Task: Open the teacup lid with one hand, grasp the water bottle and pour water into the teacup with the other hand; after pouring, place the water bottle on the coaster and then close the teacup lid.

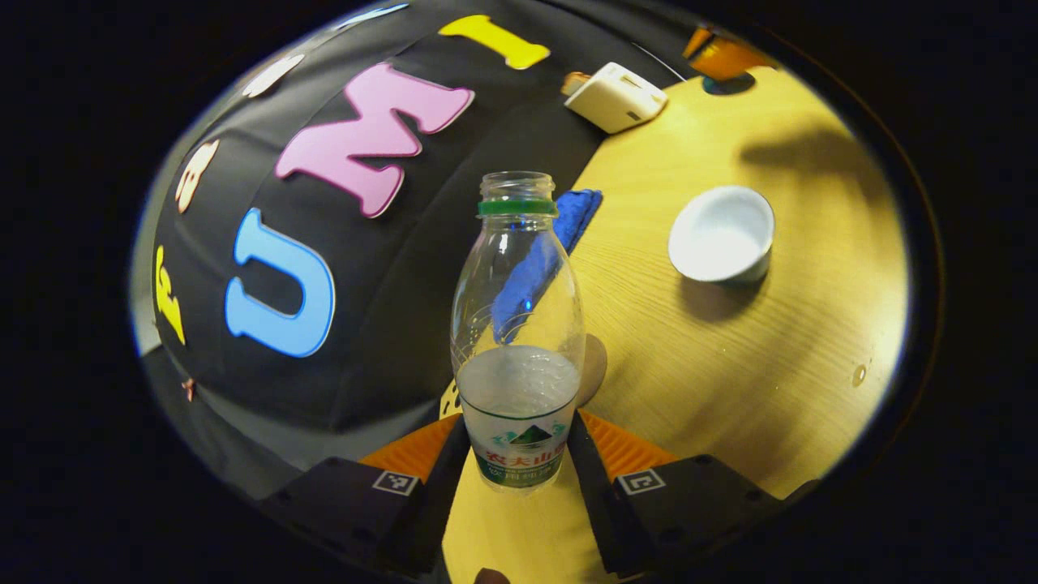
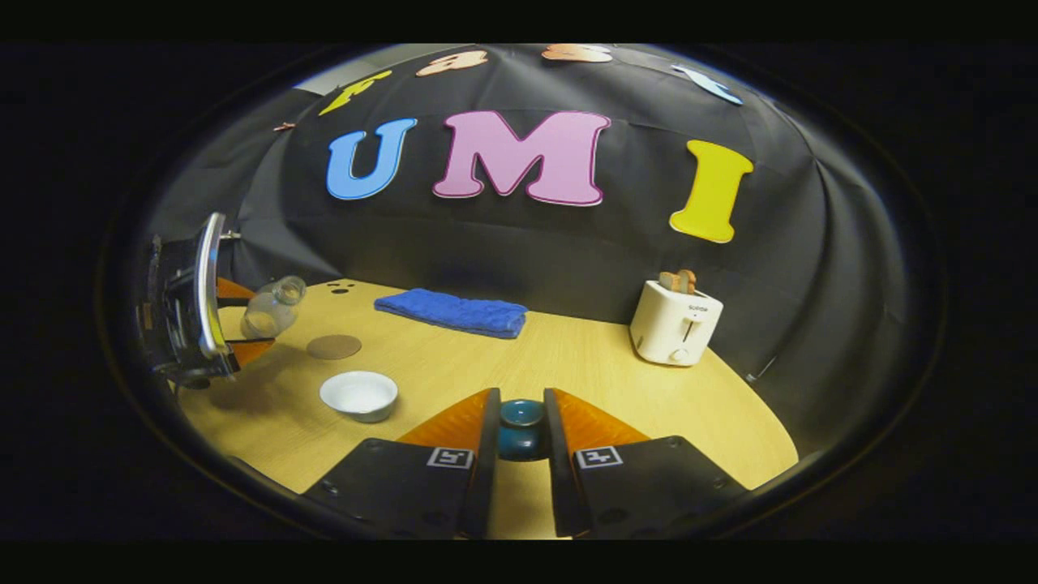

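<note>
Clear plastic marks the water bottle, which sits between the two fingers of the left gripper. Both fingers press against the labelled lower part of the bottle, one on each side. The bottle is uncapped, with a green ring below its open mouth, and holds water in roughly its lower portion. In the right gripper view, the left gripper is seen raised above the left end of the table, with the bottle tilted so that its mouth points up and to the right.

The right gripper has its fingers drawn narrow around a small dark teal object, the teacup lid. The fingers sit close against it on either side. Whether the lid is lifted clear of the table or resting on it cannot be determined.

The teacup is a white, uncovered bowl-shaped cup standing upright on the wooden table. In the left gripper view, the teacup lies to the right of the bottle and well apart from it. Its interior looks white; whether it contains water cannot be determined.

A round brown coaster lies flat on the table between the teacup and the left gripper, with nothing on it. A folded blue towel lies near the rear table edge. A white toaster with bread in its slots stands at the right rear.
</note>
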Tool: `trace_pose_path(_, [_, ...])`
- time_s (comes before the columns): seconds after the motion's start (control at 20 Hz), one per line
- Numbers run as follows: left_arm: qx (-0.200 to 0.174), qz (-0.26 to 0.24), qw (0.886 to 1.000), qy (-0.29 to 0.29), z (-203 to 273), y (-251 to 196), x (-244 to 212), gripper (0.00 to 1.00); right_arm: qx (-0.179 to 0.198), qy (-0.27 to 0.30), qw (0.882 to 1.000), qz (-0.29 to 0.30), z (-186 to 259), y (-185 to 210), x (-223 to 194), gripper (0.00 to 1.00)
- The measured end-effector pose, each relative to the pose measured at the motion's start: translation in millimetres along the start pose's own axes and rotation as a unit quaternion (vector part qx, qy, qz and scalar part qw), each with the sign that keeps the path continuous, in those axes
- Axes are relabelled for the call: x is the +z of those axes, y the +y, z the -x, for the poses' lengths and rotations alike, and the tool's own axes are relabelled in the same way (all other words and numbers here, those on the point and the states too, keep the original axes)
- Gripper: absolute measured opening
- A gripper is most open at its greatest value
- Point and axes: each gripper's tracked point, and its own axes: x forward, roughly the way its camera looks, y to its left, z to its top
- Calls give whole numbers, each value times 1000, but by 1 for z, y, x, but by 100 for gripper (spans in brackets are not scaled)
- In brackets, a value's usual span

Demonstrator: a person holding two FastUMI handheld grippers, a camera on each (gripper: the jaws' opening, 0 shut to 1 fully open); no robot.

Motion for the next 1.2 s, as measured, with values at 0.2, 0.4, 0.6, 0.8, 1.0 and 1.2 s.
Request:
trace_pose_path(0.2, [9, -82, 996, 20, -8, -5, -3, 74, 4, 0, 1000, 1, 5, -13, -5, 26])
trace_pose_path(0.4, [30, -141, 989, 16, -4, -1, 3, 74, 9, 0, 1000, 6, 9, -18, -10, 31])
trace_pose_path(0.6, [57, -214, 975, 4, -7, 8, 1, 74, 13, -2, 1000, 2, 10, -21, -11, 26])
trace_pose_path(0.8, [59, -244, 968, 5, -8, 10, 1, 74, 15, -4, 1000, 2, 10, -23, -12, 26])
trace_pose_path(1.0, [72, -281, 957, -3, -11, 13, 2, 74, 18, -4, 1000, 4, 9, -24, -12, 26])
trace_pose_path(1.2, [77, -299, 951, -5, -17, 15, 1, 74, 20, -4, 1000, 5, 8, -23, -11, 26])
